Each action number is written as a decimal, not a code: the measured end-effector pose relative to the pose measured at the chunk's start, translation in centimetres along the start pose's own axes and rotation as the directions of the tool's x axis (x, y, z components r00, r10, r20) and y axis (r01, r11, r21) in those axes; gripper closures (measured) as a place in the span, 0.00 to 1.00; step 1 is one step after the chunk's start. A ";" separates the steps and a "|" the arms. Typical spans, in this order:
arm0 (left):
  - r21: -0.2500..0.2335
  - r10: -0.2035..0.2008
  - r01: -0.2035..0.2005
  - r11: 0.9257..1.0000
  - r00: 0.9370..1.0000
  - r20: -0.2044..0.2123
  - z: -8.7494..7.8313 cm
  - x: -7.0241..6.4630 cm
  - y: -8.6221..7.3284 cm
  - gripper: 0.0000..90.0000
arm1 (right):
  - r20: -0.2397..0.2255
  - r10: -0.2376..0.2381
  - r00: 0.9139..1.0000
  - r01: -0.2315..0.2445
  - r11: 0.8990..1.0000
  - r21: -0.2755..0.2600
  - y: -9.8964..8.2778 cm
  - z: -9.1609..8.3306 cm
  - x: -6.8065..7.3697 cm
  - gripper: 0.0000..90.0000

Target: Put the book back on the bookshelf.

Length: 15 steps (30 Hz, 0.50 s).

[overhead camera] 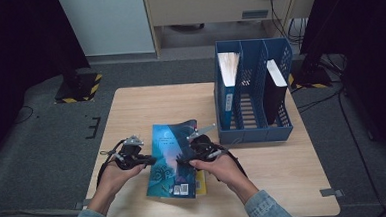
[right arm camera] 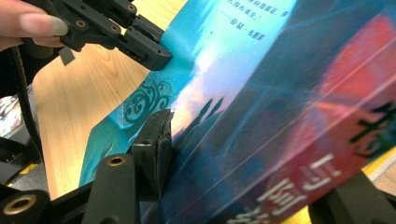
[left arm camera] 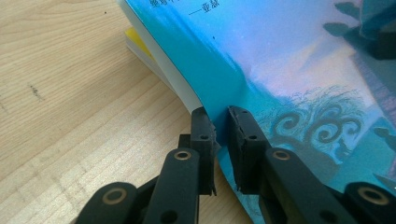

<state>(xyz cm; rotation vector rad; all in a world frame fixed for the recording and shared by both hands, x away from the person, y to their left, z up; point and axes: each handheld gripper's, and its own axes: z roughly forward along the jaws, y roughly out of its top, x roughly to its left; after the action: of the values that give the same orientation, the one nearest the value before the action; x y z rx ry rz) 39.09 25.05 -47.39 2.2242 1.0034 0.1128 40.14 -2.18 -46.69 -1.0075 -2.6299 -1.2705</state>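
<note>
High view, item 1: blue book [overhead camera: 171, 159], long axis running near-to-far, lying on a yellow book [overhead camera: 200, 182] at table [overhead camera: 131, 106] front. Left gripper [overhead camera: 150, 161] pinches its left cover edge; right gripper [overhead camera: 183, 162] clamps the spine side (lifted). File rack [overhead camera: 254, 130] sits far-right, nearer the right hand.

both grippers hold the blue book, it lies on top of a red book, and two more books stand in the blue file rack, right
Not quite: the book under the blue book is yellow, not red, as the high view shows. The left gripper and right gripper do hold it, and two books stand in the file rack.
</note>
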 end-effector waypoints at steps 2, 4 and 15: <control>0.001 0.005 -0.005 1.000 1.000 -0.003 -0.2 0.0 0.1 0.90 | 0.002 0.003 1.000 -0.003 1.000 0.001 0.3 -0.2 0.0 0.54; 0.001 0.010 -0.010 1.000 1.000 -0.009 -0.5 0.0 0.3 0.90 | 0.004 -0.005 1.000 0.005 1.000 0.000 0.6 -0.3 0.1 0.56; -0.031 0.028 -0.030 0.999 0.999 -0.044 -2.5 0.0 1.8 0.91 | 0.037 -0.035 0.999 0.036 0.999 -0.025 2.8 -1.2 0.1 0.62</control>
<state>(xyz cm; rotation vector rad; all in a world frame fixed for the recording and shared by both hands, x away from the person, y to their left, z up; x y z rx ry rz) 39.42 25.60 -44.39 2.2167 0.9863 0.1891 41.42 -1.76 -43.92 -1.0010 -2.6774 -1.3088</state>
